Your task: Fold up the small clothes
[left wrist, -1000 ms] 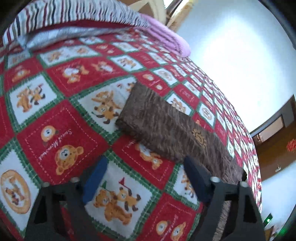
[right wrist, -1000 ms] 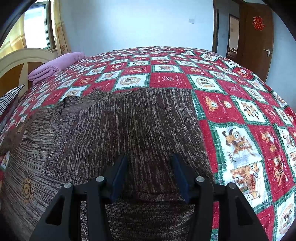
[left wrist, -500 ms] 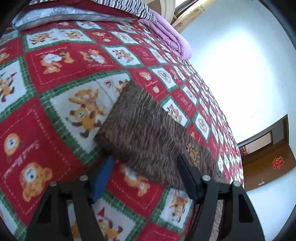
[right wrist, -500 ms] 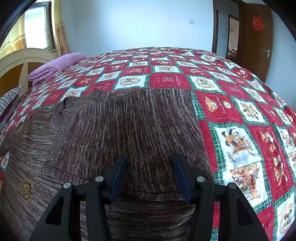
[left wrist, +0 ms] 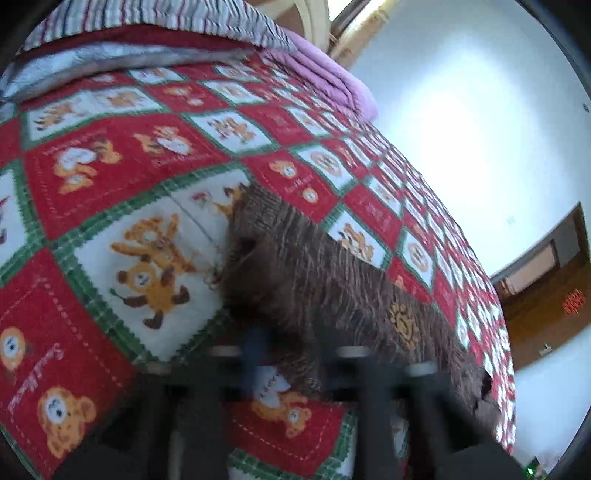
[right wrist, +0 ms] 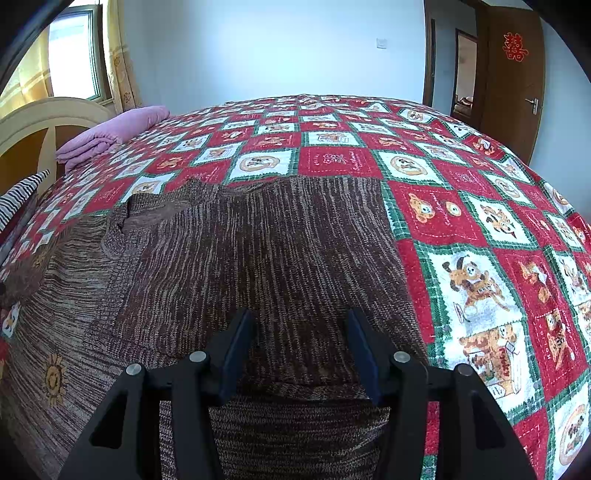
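A brown knitted sweater [right wrist: 266,258] lies spread on the red, white and green bear quilt [right wrist: 480,229]. Its right side is folded over the body. My right gripper [right wrist: 299,332] is open and hovers just over the folded part near its lower hem. In the left wrist view the sweater's sleeve [left wrist: 314,280] stretches away, with a small sun motif on it. My left gripper [left wrist: 291,354] is blurred by motion, its jaws narrowed around the sleeve's cuff end, which is bunched and slightly raised off the quilt.
A folded pink blanket [right wrist: 110,136] lies at the far left of the bed by the cream headboard [right wrist: 44,122]. Striped bedding [left wrist: 147,18] lies behind the sleeve. A brown door [right wrist: 517,74] stands at the right. The bed edge curves away past the quilt.
My left gripper has moved forward onto the sleeve's cuff end and its jaws have closed in; the cuff is now bunched and lifted. My right gripper has stayed still and open.
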`<move>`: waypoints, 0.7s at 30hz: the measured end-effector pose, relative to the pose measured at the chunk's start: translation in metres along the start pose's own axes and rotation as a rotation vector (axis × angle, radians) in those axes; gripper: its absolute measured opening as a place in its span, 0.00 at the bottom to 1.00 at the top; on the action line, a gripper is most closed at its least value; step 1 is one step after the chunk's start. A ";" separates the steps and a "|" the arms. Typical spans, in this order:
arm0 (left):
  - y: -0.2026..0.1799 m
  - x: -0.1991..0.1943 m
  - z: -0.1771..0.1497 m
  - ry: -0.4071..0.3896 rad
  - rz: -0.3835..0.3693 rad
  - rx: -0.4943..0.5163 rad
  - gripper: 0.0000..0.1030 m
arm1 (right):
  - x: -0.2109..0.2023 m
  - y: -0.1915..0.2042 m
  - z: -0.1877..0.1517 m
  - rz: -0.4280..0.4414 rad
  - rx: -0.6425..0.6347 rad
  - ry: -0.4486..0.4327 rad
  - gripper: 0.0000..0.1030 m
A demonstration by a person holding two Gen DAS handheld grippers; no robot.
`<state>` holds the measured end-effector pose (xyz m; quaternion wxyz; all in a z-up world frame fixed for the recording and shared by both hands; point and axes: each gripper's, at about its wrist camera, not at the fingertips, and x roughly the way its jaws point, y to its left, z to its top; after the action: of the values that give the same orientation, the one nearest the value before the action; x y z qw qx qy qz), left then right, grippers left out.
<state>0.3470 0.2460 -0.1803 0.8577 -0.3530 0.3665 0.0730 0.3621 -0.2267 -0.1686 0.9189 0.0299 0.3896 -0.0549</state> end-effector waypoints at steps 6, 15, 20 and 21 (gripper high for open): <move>-0.009 -0.019 0.005 -0.044 0.016 0.035 0.06 | -0.001 0.000 0.000 0.001 0.001 -0.002 0.54; -0.056 -0.043 0.014 -0.093 -0.030 0.133 0.06 | -0.001 -0.001 0.002 0.005 0.007 -0.006 0.54; -0.092 -0.053 0.012 -0.115 -0.050 0.218 0.06 | -0.001 -0.001 0.001 0.006 0.009 -0.007 0.54; -0.099 -0.055 0.011 -0.118 -0.053 0.236 0.06 | -0.001 -0.001 0.001 0.007 0.009 -0.008 0.55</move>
<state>0.3519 0.1870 -0.0831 0.9151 -0.2542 0.3118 0.0274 0.3621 -0.2278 -0.1671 0.9204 0.0352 0.3857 -0.0535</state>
